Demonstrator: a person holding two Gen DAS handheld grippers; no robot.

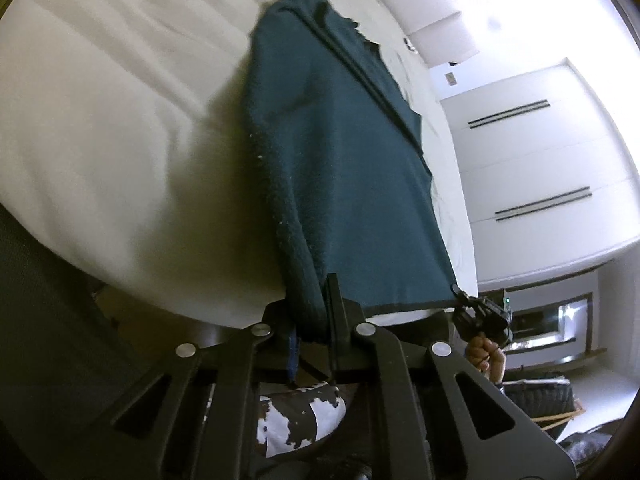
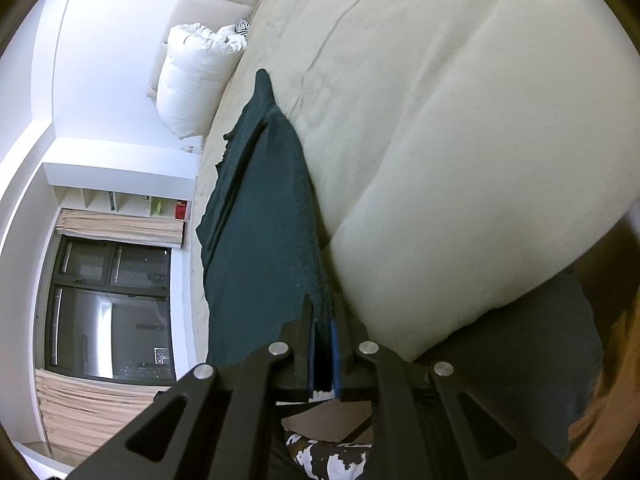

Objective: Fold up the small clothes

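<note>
Left gripper (image 1: 316, 312) and right gripper (image 2: 324, 344) each clench the teal garment's (image 1: 344, 152) near edge; uneven tension ahead could skew your fold.

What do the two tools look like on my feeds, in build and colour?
Both match. The left tool has matte black linkage arms with triangular cut-outs, round silver pivot pins and blue pads inside its narrow fingers. The right tool shows the same black arms, silver pins and blue pads. In the left view, a bare hand shows behind the far tool. No cables or markings visible.
</note>
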